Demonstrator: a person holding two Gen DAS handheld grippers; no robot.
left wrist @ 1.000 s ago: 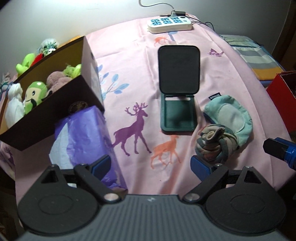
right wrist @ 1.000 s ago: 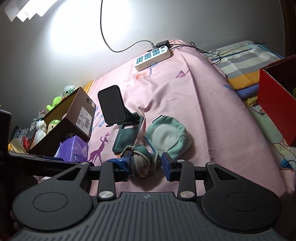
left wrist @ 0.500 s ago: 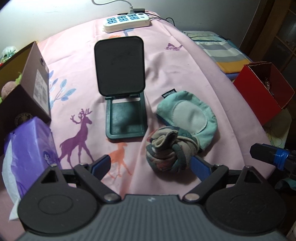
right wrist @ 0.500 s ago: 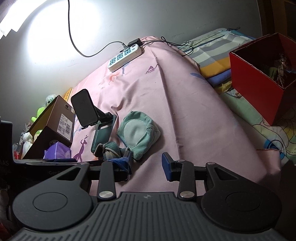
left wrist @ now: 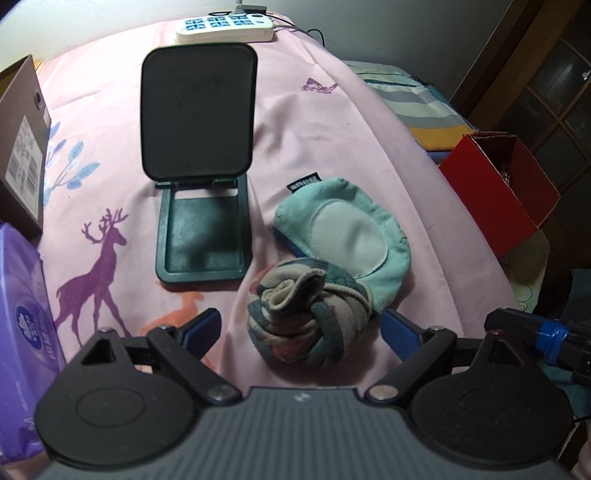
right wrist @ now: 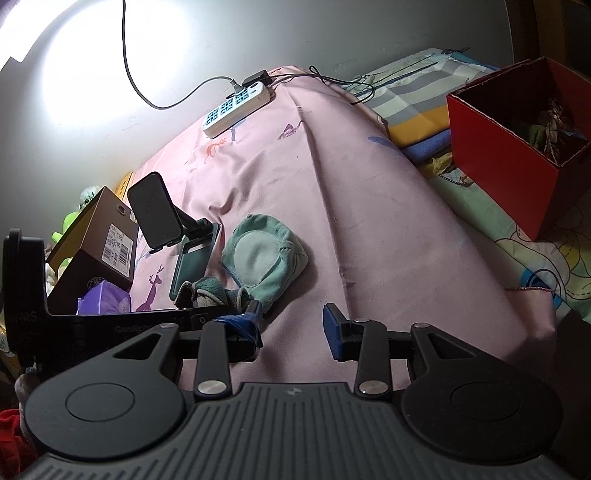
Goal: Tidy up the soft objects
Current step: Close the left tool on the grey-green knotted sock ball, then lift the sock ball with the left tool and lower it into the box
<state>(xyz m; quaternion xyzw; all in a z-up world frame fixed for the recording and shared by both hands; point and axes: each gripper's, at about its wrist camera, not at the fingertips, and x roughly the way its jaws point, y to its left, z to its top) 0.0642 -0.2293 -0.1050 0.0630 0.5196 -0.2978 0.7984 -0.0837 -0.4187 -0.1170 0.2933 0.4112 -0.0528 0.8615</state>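
A rolled multicoloured sock ball (left wrist: 310, 317) lies on the pink deer-print cloth (left wrist: 325, 122), touching a flat teal sock (left wrist: 347, 243) behind it. My left gripper (left wrist: 301, 328) is open, its blue pads either side of the sock ball, not pressing it. In the right wrist view the sock ball (right wrist: 207, 293) and teal sock (right wrist: 264, 264) lie left of centre. My right gripper (right wrist: 293, 326) is open and empty over bare cloth, to the right of the socks.
A dark green phone stand (left wrist: 201, 166) stands open behind the socks. A brown box (right wrist: 96, 251) with plush toys and a purple tissue pack (left wrist: 22, 332) are at left. A red box (right wrist: 517, 147) sits at right. A white power strip (left wrist: 225, 29) lies at the back.
My left gripper swung right from the tissue pack and brown box and now straddles the sock ball. My right gripper drew back to the right, off the sock ball.
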